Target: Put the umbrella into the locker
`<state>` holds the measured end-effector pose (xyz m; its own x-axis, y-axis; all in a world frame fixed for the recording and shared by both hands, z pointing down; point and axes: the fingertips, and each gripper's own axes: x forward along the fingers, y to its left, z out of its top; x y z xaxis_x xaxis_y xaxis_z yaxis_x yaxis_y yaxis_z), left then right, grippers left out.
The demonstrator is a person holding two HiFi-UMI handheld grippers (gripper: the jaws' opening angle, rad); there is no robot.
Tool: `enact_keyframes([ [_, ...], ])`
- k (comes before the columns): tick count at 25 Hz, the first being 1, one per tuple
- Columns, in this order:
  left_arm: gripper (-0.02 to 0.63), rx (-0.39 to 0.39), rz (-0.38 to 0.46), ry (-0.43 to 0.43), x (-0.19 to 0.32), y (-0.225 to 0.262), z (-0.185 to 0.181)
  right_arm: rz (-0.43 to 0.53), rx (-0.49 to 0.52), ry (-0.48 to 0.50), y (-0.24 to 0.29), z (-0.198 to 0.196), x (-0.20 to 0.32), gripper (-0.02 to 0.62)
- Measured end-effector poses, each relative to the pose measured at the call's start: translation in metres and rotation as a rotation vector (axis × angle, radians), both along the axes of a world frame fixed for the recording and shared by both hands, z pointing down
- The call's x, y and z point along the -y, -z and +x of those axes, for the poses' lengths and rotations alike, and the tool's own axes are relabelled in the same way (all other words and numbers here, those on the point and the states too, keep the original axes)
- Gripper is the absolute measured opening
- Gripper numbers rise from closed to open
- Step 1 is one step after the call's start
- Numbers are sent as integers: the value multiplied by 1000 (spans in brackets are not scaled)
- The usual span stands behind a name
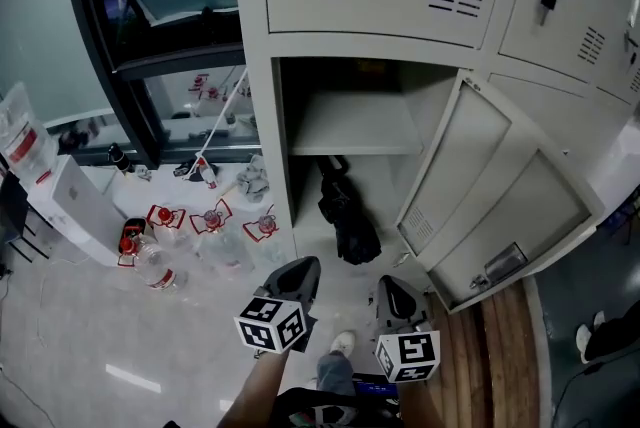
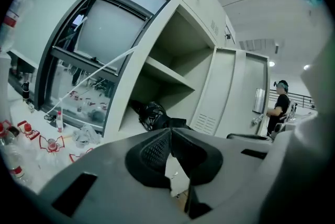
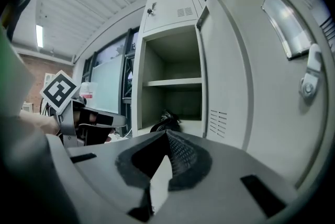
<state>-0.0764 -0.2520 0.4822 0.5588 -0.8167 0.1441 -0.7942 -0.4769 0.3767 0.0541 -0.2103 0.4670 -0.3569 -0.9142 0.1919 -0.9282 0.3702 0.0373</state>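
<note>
The black folded umbrella (image 1: 345, 211) lies in the lower compartment of the open locker (image 1: 350, 126), leaning against its back left corner, under the shelf. It also shows in the left gripper view as the umbrella (image 2: 152, 114) and in the right gripper view as the umbrella (image 3: 166, 118). My left gripper (image 1: 300, 268) hovers in front of the locker, below its opening, shut with nothing in it (image 2: 170, 131). My right gripper (image 1: 393, 288) is beside it, to the right, also shut and empty (image 3: 166, 135). Neither touches the umbrella.
The locker door (image 1: 500, 206) stands swung open to the right. Several plastic bottles (image 1: 165, 261) and a rag (image 1: 252, 181) lie on the floor at the left under a window. A white box (image 1: 80, 201) stands further left. A person (image 2: 277, 108) stands far off.
</note>
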Motion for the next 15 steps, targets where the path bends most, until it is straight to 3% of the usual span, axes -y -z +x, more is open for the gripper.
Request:
enact_keyframes([
  [15,14,-51,-51,18,-9,-8,-3,-9,-2,-27,1,11,-10,2],
])
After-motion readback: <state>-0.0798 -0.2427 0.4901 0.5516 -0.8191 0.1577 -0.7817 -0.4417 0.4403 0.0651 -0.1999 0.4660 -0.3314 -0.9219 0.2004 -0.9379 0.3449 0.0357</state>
